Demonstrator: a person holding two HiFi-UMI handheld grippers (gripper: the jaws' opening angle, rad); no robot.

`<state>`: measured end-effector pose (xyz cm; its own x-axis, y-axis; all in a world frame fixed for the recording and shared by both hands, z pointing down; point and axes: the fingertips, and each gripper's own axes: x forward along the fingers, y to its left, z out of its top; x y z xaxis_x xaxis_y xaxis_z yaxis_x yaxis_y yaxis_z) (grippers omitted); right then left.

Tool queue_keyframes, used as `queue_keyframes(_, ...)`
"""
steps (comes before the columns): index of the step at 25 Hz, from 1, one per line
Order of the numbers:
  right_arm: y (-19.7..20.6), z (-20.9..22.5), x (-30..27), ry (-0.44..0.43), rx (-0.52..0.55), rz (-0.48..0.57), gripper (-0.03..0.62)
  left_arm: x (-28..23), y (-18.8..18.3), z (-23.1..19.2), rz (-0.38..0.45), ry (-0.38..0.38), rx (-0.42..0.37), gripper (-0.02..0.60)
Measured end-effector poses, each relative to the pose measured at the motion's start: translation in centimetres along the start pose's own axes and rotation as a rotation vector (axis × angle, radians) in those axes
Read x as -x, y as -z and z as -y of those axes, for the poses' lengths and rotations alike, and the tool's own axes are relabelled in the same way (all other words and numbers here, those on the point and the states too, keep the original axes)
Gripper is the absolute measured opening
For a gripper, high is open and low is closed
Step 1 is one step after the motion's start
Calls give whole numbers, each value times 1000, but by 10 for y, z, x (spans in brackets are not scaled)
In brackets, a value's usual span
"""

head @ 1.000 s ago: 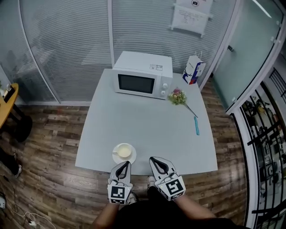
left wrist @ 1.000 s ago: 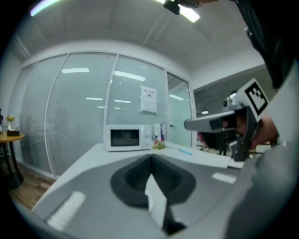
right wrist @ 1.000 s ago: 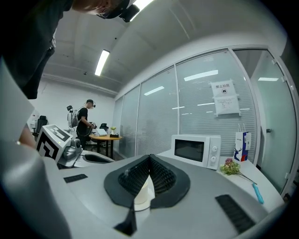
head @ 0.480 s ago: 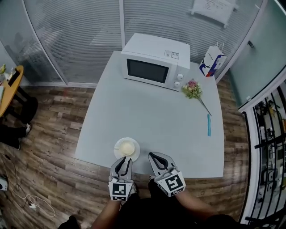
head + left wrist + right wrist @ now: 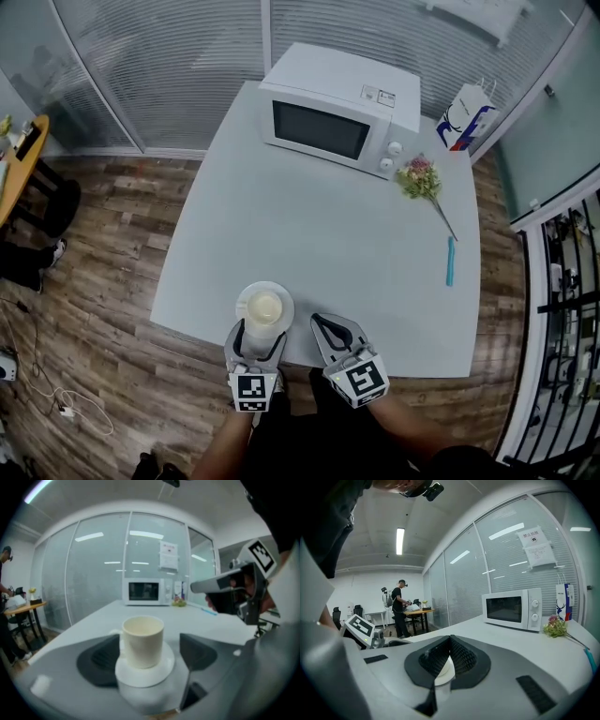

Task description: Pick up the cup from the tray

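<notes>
A cream cup [image 5: 264, 307] stands upright on a white saucer [image 5: 246, 294] near the table's front edge. My left gripper [image 5: 258, 331] reaches the saucer's near rim and its jaws are opening. In the left gripper view the cup [image 5: 143, 639] on its saucer [image 5: 144, 673] stands between the two dark pads [image 5: 101, 660], with a gap on each side. My right gripper [image 5: 333, 330] hovers just right of the saucer, jaws shut with nothing in them. In the right gripper view its closed tips [image 5: 450, 641] meet in front of a white patch, apparently the saucer.
A white microwave [image 5: 339, 111] stands at the table's far side. A paper bag [image 5: 466, 117] and a small flower bunch [image 5: 419, 178] are right of it. A blue pen [image 5: 450, 261] lies near the right edge. A person [image 5: 399, 606] stands far off at a desk.
The left gripper's jaws have gone from shut to wide apart, and the gripper has moved forward to the saucer. The head camera has shifted towards the table. The right gripper stays shut.
</notes>
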<state>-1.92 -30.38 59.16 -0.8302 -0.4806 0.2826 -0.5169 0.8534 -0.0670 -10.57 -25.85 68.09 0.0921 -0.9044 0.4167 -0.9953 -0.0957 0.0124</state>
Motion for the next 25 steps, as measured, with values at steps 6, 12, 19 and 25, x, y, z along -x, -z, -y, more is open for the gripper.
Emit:
queue_keyframes(6,11,6,-9,-26,-18,-20,5,-28,14,-8,-50,-20,3,393)
queue_keyframes(12,19,15,-15,-28,-31,-46,5,-47,18,-12,-65,-28,2,405)
queue_keyframes(19,21,22,-21,-22,-37,-54,5,-60,19,-16,-76,-45,-18,420)
queue_keyframes(25,22,24,-22,-13,-41,-59,5,-64,18,-18,-70,-63,-29,426)
